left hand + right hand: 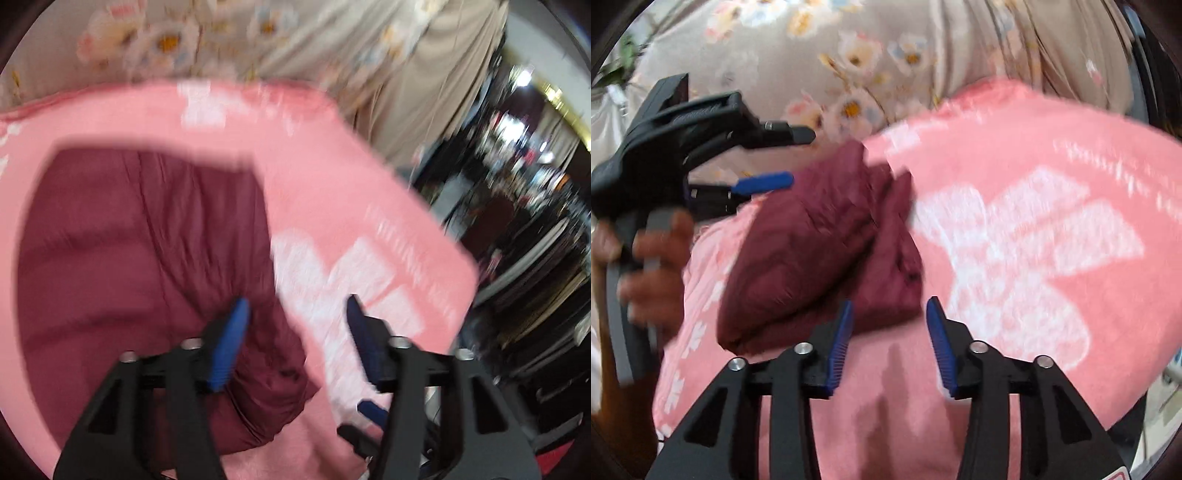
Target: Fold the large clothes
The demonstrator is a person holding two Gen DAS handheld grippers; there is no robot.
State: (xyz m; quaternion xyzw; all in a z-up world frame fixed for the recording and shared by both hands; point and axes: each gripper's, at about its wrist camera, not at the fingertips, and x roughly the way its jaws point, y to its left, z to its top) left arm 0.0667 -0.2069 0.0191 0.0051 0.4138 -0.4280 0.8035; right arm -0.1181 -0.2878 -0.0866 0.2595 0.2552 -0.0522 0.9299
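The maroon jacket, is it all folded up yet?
Nearly. The maroon jacket already lies as a compact folded bundle on the pink blanket. Nothing is in hand: the left gripper and right gripper both have open jaws. Perhaps only tidying is left.

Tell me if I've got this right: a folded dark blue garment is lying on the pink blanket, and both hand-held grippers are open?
Not quite. The folded garment is maroon, not dark blue, as the right wrist view shows. It does lie on the pink blanket, and both the left hand-held gripper and right hand-held gripper are open.

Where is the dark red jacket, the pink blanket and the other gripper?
dark red jacket (812, 243), right wrist view, middle of folded bundle.
pink blanket (1015, 240), right wrist view, white print.
left gripper (786, 158), right wrist view, between fingertips.
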